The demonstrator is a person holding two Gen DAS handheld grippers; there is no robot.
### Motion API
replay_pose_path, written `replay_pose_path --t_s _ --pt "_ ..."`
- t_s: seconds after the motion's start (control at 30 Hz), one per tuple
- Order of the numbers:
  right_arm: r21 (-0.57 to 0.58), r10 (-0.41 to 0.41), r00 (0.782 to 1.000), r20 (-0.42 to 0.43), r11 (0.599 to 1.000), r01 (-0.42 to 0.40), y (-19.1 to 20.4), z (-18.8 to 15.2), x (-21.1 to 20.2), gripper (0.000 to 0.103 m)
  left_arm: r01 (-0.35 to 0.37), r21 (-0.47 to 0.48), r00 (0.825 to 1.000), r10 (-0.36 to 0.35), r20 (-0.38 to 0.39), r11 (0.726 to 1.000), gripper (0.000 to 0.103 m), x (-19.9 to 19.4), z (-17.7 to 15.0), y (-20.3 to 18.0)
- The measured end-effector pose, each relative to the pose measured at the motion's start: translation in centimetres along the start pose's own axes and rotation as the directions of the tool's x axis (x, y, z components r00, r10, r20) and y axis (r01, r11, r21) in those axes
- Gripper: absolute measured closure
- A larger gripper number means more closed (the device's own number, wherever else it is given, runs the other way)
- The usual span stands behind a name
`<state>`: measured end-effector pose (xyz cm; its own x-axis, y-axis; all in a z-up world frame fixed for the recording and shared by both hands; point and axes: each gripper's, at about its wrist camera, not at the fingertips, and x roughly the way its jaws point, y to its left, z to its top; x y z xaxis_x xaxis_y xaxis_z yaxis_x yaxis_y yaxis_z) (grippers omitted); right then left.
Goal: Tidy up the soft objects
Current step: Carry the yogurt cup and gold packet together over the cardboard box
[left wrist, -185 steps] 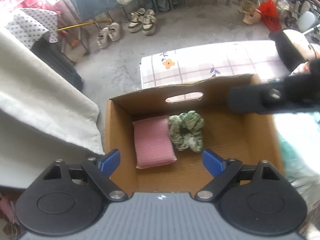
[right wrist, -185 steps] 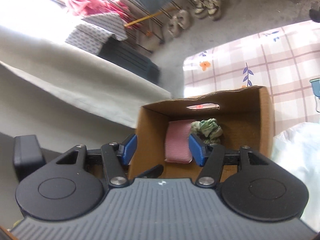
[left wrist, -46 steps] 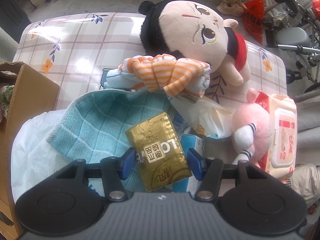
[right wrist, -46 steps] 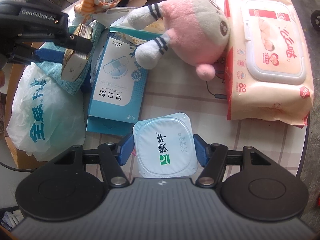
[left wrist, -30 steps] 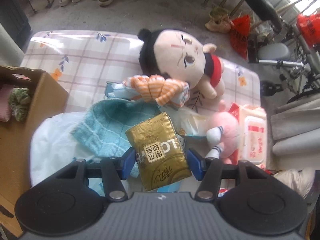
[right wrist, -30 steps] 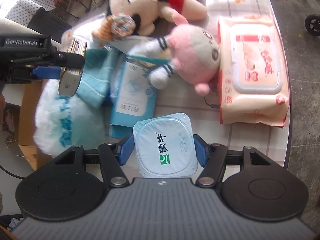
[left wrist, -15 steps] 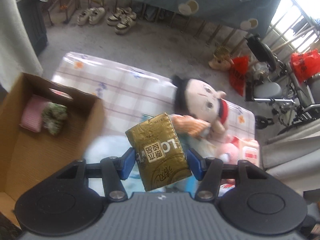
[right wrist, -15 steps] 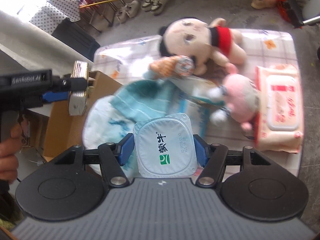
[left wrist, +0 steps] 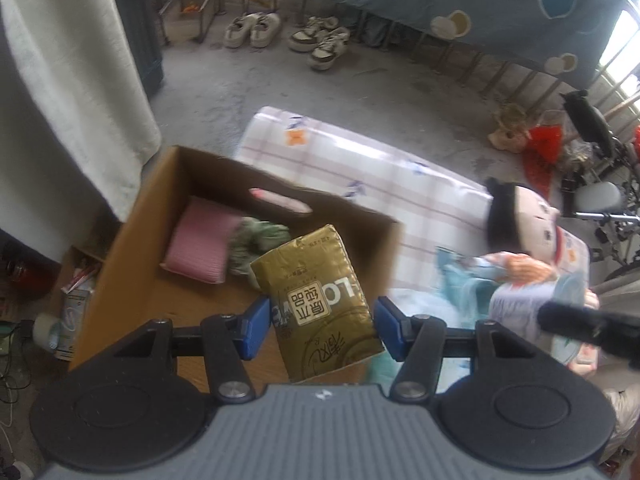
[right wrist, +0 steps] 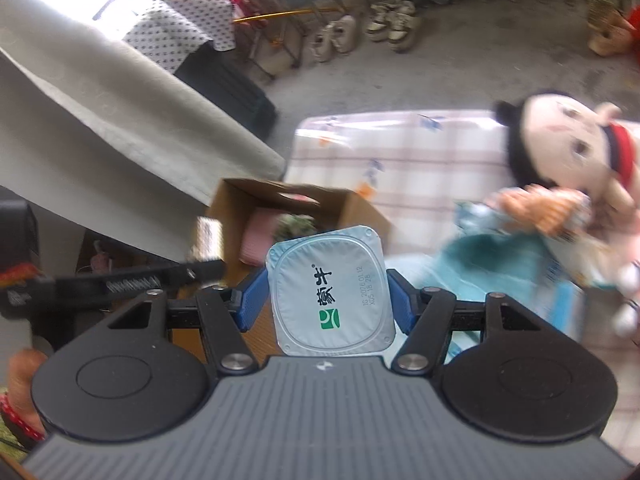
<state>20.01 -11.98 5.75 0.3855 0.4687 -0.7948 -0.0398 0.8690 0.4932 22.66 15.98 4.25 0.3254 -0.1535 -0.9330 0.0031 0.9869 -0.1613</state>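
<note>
Gold packet (left wrist: 316, 300) still clamped in left tool (left wrist: 322, 322), yogurt cup (right wrist: 330, 294) in right tool (right wrist: 328, 300); both have been carried off the counter (left wrist: 360, 164) pile and are now seen over the cardboard box (left wrist: 132, 240). Pink pad (left wrist: 202, 248) and green scrunchie (left wrist: 258, 240) are contained in the box.

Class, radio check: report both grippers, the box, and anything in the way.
Left gripper shut on gold packet, over cardboard box. Right gripper shut on yogurt cup. Box holds pink sponge, green scrunchie. Path clear.

Gold packet (left wrist: 316, 300), yogurt cup (right wrist: 329, 294), both aloft.
</note>
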Motion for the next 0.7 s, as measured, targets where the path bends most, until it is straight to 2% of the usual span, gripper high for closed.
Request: replay_pose_path --t_s 0.2,0.33,0.43,0.53,0.7 --pt "-0.073 0.030 0.999 -0.024 0.997 -0.032 5.7 3.6 5.6 0.041 -0.027 -0.043 0.999 0.026 -0.027 0.999 0.045 2.4 1.0 5.4" --pt "-0.156 0.005 0.996 -0.094 0.988 -0.019 8.5 5.5 11.8 0.041 -0.038 -0.074 0.998 0.034 -0.052 0.997 0.045 4.1 1.2 8.3" --pt "-0.236 -0.068 0.983 -0.170 0.971 0.026 9.8 6.0 17.1 0.041 -0.040 -0.087 0.997 0.033 -0.072 0.995 0.045 5.4 1.4 10.1" --pt "-0.320 -0.145 0.961 -0.237 0.945 0.063 10.8 6.0 21.4 0.041 -0.038 -0.093 0.996 0.030 -0.088 0.995 0.045 6.3 1.4 11.6" --pt "-0.486 -0.293 0.914 -0.281 0.865 0.128 12.1 5.1 26.3 0.041 -0.025 -0.108 0.995 0.015 -0.100 0.994 0.045 7.4 1.5 13.3"
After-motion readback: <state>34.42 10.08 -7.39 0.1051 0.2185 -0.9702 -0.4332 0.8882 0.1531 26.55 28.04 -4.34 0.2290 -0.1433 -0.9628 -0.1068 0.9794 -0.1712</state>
